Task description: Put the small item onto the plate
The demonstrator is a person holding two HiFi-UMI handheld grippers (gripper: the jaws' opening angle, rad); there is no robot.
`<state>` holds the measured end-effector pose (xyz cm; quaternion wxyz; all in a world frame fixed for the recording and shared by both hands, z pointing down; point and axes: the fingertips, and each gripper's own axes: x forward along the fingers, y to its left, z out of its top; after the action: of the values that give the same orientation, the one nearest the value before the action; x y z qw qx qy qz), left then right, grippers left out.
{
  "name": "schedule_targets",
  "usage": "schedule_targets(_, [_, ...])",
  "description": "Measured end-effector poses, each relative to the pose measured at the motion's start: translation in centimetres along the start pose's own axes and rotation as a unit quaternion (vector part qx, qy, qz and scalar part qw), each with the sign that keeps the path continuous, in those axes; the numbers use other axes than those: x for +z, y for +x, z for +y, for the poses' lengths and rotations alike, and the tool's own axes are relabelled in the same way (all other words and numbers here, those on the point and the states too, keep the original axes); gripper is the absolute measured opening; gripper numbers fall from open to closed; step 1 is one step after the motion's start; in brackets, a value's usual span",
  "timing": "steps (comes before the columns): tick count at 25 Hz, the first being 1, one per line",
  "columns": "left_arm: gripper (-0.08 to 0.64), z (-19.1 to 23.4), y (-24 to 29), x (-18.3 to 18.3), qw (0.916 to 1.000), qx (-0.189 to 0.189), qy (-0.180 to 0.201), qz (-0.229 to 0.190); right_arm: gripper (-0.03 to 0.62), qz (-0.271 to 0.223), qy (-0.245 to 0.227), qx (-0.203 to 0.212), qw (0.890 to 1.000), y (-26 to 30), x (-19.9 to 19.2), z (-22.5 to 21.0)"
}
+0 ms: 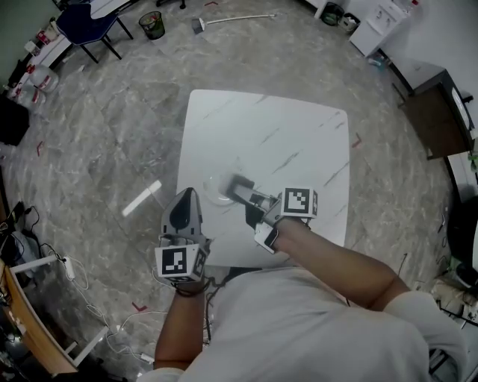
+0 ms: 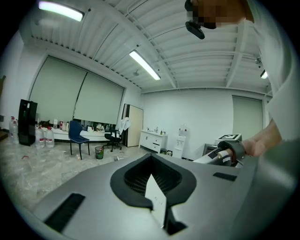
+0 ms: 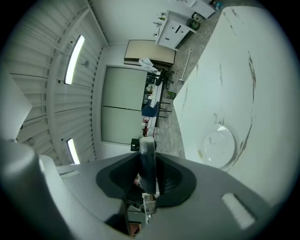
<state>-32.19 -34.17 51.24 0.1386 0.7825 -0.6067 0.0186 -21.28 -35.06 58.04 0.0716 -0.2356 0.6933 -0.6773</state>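
A white marble-patterned table carries a pale round plate near its front left. My right gripper reaches in from the right and is shut on the small item, a dark grey flat piece at the plate's right rim. In the right gripper view the small item stands edge-on between the jaws, with the plate off to one side on the table. My left gripper hangs at the table's front left edge beside the plate. In its own view the jaws look shut with nothing in them.
A marble floor surrounds the table. A white strip lies on it left of the table. At the far left stand a blue chair and a bin. A dark cabinet stands at the right.
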Motion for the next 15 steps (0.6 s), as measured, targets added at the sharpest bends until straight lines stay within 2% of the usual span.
schedule_targets(4, [0.005,2.9,2.6,-3.3,0.9996,-0.016,-0.009,0.021,0.1,0.006,0.009,-0.037,0.999,3.5,0.4,-5.1])
schedule_targets(10, [0.005,6.4,6.3,-8.4,0.9975,-0.017,-0.03,0.062,0.1,0.014,0.021,-0.094,0.995,7.4,0.9,-12.5])
schedule_targets(15, [0.005,7.9,8.2,-11.7,0.9964,-0.032,-0.034,0.071,0.1,0.036,0.019,-0.134,0.99,9.8,0.3,-17.2])
